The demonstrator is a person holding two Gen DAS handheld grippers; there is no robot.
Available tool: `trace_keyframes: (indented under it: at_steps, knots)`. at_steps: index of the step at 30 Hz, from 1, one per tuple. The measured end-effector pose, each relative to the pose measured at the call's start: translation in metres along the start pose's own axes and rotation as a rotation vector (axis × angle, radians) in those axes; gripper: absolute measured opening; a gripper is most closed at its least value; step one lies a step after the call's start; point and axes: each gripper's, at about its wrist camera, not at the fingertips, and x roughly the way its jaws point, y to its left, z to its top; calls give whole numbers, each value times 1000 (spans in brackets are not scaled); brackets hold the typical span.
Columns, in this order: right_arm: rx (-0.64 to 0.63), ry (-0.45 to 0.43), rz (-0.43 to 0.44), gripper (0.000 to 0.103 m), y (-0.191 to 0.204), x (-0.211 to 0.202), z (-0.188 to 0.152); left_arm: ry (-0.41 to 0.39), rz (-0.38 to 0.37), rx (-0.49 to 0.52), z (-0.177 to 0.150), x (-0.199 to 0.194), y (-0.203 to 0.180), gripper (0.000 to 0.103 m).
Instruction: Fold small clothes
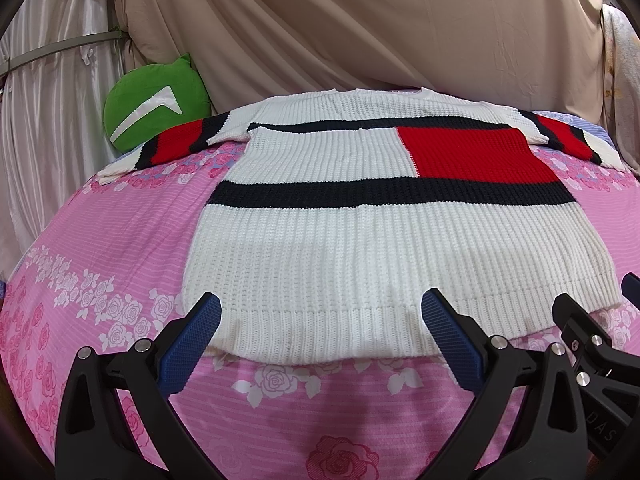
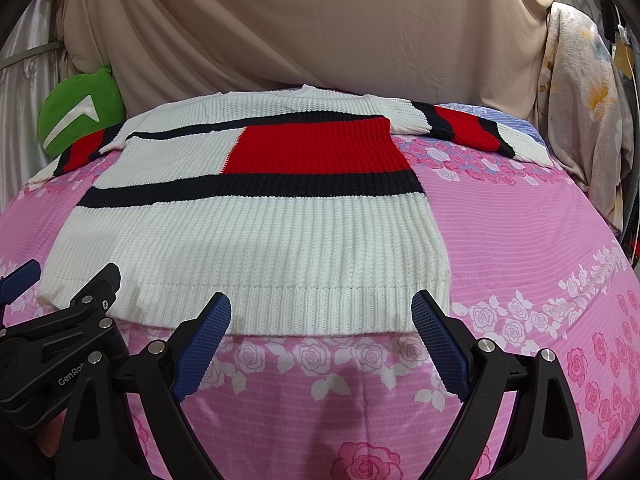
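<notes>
A white knit sweater (image 1: 360, 248) with navy bands and a red block lies flat on the pink floral bedsheet (image 1: 120, 240), both sleeves spread out to the sides. It also shows in the right wrist view (image 2: 248, 232). My left gripper (image 1: 320, 312) is open and empty, its blue pads just above the left part of the ribbed hem. My right gripper (image 2: 320, 312) is open and empty above the right part of the hem. Each gripper shows at the edge of the other's view.
A green round cushion (image 1: 156, 100) leans at the back left, behind the left sleeve. Beige drapes (image 1: 360, 20) hang behind the bed. A floral cloth (image 2: 580, 100) hangs at the right. The bedsheet (image 2: 520, 240) extends right of the sweater.
</notes>
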Motion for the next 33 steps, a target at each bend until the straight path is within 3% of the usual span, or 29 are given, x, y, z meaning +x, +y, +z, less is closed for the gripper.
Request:
trace_keyframes:
  at_steps: [11,14,16,18,22,27,31,33]
  knots:
    - [11,-2,14,91,-2,-1,0,8,-6,-13,0,2,0,98]
    - [91,-34,138,91,-23,-5,3,3,-43,-41,0,2,7,98]
    - [160,-96,256,91,-52,-7,10,-21,-87,-68,2,-1,15,98]
    - [195,-135,272,91,-84,-2,25,-43,-102,-78,8,-3,25,98]
    - [296,-169,134,92,-173,32,72,-58,-25,-36,37,1,39,98]
    - [481,-63,-36,92,-298,123,130,-19,-9,-14,78,30,53,98]
    - [666,18,-5,83,-373,195,153,40,-42,-41,101,65,62,98]
    - [728,45,-6,79,-392,220,161,55,-50,-48,110,80,65,98]
